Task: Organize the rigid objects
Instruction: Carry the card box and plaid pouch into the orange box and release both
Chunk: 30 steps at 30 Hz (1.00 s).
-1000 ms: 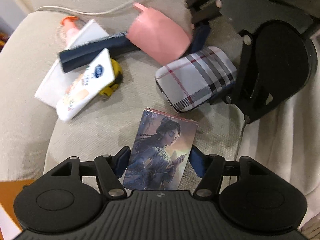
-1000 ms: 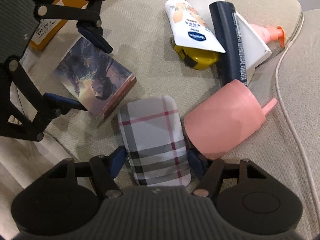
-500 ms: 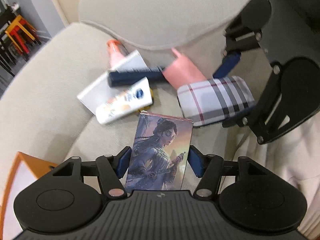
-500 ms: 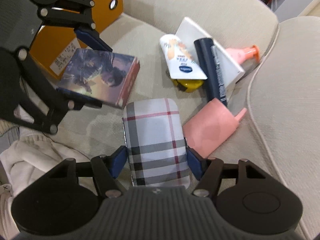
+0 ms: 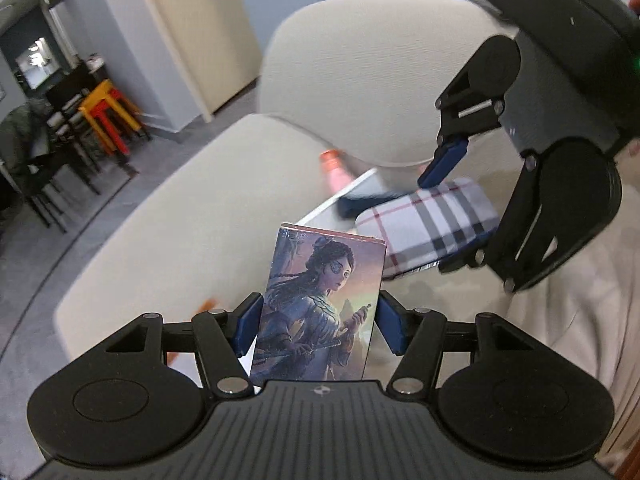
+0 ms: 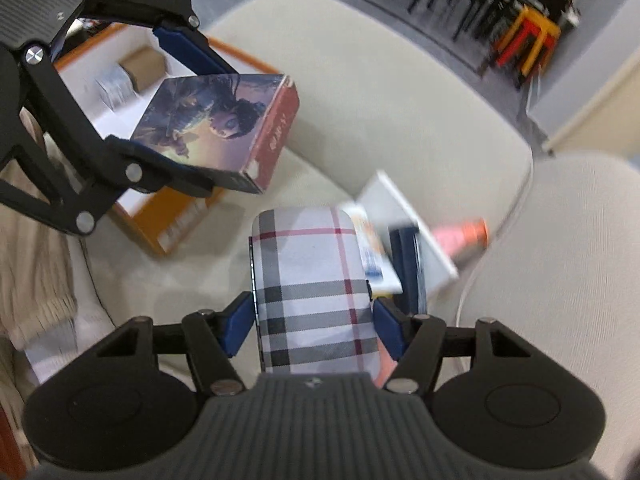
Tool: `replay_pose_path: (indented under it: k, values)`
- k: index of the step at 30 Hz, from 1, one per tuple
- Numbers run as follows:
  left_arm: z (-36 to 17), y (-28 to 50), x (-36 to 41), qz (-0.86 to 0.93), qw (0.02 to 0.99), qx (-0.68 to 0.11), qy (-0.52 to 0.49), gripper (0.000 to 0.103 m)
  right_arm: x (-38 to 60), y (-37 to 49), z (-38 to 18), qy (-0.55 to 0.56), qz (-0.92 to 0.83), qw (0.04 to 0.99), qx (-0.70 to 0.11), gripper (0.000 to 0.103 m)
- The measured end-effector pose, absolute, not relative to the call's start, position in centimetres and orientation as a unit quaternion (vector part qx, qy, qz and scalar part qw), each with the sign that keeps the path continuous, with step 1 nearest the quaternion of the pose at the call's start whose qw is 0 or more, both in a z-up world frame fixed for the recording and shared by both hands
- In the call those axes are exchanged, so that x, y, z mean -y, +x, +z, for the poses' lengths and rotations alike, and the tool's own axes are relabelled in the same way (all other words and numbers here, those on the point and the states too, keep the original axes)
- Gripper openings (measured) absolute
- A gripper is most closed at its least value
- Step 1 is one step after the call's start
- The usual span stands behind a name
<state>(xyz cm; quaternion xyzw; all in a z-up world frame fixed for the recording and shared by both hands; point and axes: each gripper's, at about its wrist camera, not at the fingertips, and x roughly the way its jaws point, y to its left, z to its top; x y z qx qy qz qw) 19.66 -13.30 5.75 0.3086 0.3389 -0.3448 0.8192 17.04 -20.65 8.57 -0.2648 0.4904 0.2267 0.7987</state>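
My left gripper [image 5: 318, 328] is shut on a picture box [image 5: 320, 304] printed with a woman's figure and holds it in the air above the beige sofa seat [image 5: 192, 216]. The box also shows in the right wrist view [image 6: 224, 128], over an orange bin [image 6: 176, 220]. My right gripper [image 6: 314, 326] is shut on a plaid case [image 6: 314, 296], also lifted; the case shows at the right of the left wrist view [image 5: 428, 232].
On the seat lie a white box [image 6: 404, 216], a dark blue tube [image 6: 406, 264], a lotion tube [image 6: 370, 252] and a pink bottle [image 6: 464, 236]. A cream blanket [image 6: 36, 264] lies at the left. The sofa backrest [image 5: 360, 80] is behind.
Both grippers have risen from the seat with their objects. The pink cup is out of view. The orange bin now shows under the picture box.
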Motion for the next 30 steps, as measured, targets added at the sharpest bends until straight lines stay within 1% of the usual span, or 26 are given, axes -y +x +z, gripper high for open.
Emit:
replay_pose_path:
  k: [5,10,16,21,22,23,24,25,30]
  values:
    - [5.1,20.4,8.6,-0.306,0.827,-0.346,0.322,0.070,15.7,18.1,9.8,-0.273,0.269,0.799,-0.464,0.064]
    - [4.4,20.7,5.0,-0.280,0.824,-0.366,0.329,0.070,10.9,18.8,9.8,-0.283,0.308,0.791,-0.447,0.064]
    - [3.4,21.6,2.1,-0.301,0.809,-0.380,0.333,0.069,5.8,20.4,9.0,-0.299,0.345,0.773,-0.441,0.063]
    - [0.6,24.0,1.2,-0.305,0.786,-0.391,0.370,0.069,2.8,22.3,7.0,-0.310,0.367,0.753,-0.450,0.062]
    - [0.0,24.6,1.1,-0.303,0.782,-0.394,0.377,0.069,2.4,22.9,6.5,-0.308,0.376,0.746,-0.455,0.048]
    - [-0.6,25.0,1.1,-0.303,0.778,-0.395,0.384,0.069,2.1,23.2,6.1,-0.308,0.378,0.743,-0.458,0.019]
    - [-1.2,25.6,1.2,-0.307,0.773,-0.394,0.391,0.069,1.9,23.4,5.7,-0.316,0.367,0.743,-0.462,0.011]
    - [-1.6,26.0,1.3,-0.312,0.768,-0.395,0.397,0.069,1.5,24.1,5.1,-0.319,0.359,0.741,-0.470,0.004]
    - [-3.3,27.3,1.6,-0.335,0.756,-0.399,0.396,0.069,1.4,26.5,3.2,-0.304,0.354,0.727,-0.504,0.004]
